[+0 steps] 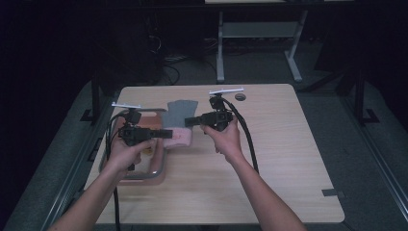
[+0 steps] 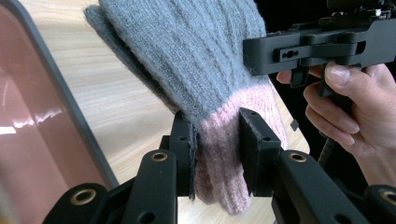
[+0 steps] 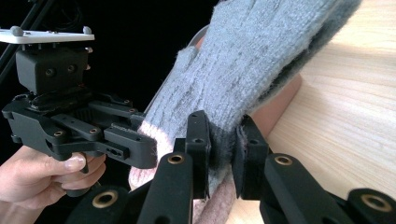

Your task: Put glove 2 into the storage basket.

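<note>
A grey knit garment (image 1: 179,111) with a pink end, a sock or mitten, stretches from the tray's far right corner onto the table. My left gripper (image 1: 169,134) points right and is shut on the pink end (image 2: 219,140); the fabric fills the space between its jaws (image 2: 215,140). From the other side, my right gripper (image 1: 188,121) points left and is shut on the grey part close to the pink band (image 3: 223,140). The grey body (image 3: 261,56) slopes away from both grippers toward the tabletop. The two grippers face each other a few centimetres apart.
A pinkish-brown tray (image 1: 159,171) with a grey rim lies on the left of the wooden table (image 1: 279,159), under my left hand. A round cable hole (image 1: 240,96) sits near the far edge. Cables trail from both grippers toward the near edge.
</note>
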A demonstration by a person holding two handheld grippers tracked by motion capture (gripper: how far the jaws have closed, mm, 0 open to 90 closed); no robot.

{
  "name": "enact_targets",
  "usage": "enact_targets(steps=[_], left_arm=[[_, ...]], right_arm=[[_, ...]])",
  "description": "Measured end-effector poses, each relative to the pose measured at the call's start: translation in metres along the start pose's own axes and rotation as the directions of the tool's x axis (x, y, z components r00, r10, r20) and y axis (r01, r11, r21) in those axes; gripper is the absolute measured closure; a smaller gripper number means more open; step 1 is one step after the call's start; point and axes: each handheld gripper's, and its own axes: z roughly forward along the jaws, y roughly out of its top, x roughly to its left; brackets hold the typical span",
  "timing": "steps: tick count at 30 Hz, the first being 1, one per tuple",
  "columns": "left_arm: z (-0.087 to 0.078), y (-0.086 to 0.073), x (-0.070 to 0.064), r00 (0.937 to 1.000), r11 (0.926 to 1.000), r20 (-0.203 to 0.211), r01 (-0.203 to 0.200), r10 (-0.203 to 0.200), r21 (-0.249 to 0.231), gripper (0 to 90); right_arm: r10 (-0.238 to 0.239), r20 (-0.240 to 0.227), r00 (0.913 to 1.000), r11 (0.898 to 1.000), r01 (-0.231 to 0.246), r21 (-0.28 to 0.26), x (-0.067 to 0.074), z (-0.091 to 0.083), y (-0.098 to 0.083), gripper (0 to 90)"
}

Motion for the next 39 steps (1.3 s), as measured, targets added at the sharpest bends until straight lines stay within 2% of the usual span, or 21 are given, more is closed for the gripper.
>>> enact_targets(steps=[13, 22, 39], left_arm=[[-0.014, -0.003, 0.010, 0.9996, 0.9999, -0.025, 0.014, -0.014, -0.007, 69.1], [-0.024, -0.006, 0.018, 0.9990, 0.9998, -0.040, 0.021, -0.021, -0.007, 69.2], [-0.045, -0.013, 0.032, 0.9972, 0.9989, -0.062, 0.041, -0.043, -0.021, 69.4]], right_arm=[[-0.010, -0.013, 0.9999, 1.000, 0.010, 0.021, 0.006, 0.019, 0.005, 78.3], [0.007, -0.034, 0.9994, 0.999, -0.005, 0.043, 0.009, 0.032, 0.006, 78.3], [-0.014, -0.057, 0.9983, 0.997, 0.018, 0.072, 0.019, 0.058, 0.011, 78.3]])
